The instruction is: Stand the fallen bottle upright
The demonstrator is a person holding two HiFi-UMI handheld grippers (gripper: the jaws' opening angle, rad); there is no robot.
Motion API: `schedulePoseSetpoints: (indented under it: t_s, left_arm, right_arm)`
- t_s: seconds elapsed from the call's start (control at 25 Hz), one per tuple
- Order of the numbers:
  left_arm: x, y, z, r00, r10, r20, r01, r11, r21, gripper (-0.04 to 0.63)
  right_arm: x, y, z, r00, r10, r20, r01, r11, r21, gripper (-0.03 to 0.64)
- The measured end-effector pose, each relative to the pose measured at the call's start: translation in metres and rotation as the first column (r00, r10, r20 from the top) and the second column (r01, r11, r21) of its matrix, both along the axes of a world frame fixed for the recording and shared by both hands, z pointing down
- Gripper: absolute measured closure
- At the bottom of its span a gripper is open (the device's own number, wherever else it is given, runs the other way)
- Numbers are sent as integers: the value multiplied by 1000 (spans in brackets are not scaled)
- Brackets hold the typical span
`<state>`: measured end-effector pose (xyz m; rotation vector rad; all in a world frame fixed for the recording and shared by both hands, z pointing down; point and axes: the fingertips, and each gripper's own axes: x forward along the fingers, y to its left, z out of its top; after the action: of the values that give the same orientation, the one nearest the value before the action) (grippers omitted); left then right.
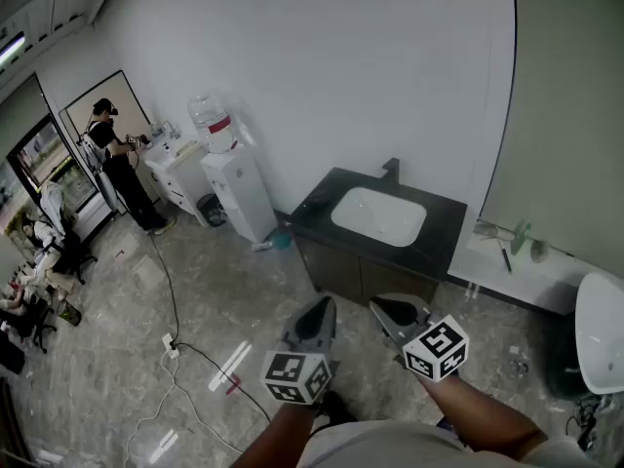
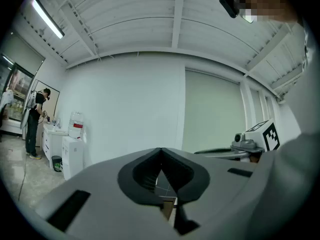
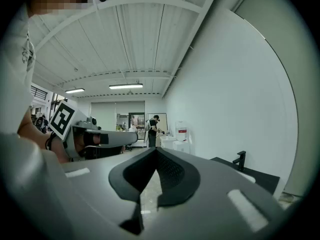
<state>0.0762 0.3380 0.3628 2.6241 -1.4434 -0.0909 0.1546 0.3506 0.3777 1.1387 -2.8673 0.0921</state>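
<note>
Both grippers are held level at waist height over the floor, in front of a dark vanity. My left gripper [image 1: 329, 304] has its jaws together at the tip with nothing between them; its own view shows the same [image 2: 160, 149]. My right gripper [image 1: 375, 306] is shut and empty too [image 3: 156, 149]. I cannot make out a fallen bottle for certain. A small greenish object [image 1: 522, 238] sits on the white ledge [image 1: 487, 266] at the right, too small to identify, well beyond both grippers.
The dark vanity [image 1: 322, 208] with a white basin [image 1: 378, 214] and black tap [image 1: 391, 170] stands ahead. A water dispenser [image 1: 237, 188] stands to its left, a teal item [image 1: 281, 240] at its foot. A cable [image 1: 175, 339] lies on the floor. A person [image 1: 122, 164] stands far left.
</note>
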Motion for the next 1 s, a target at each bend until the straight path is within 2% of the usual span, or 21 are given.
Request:
schedulePoseSetpoints:
  t_s: [0.6,1.0]
  left_arm:
    - [-22,-50,21,1000,14,-26,-15,999,-38,588]
    - [-93,-145,27,997,64,-32,-66,995,-77,588]
  right_arm:
    - [-24,-44,17,1000,-14,19,15,1000,-17,614]
    - [-84,-146,23,1000,3,10,-3,999,-48,614]
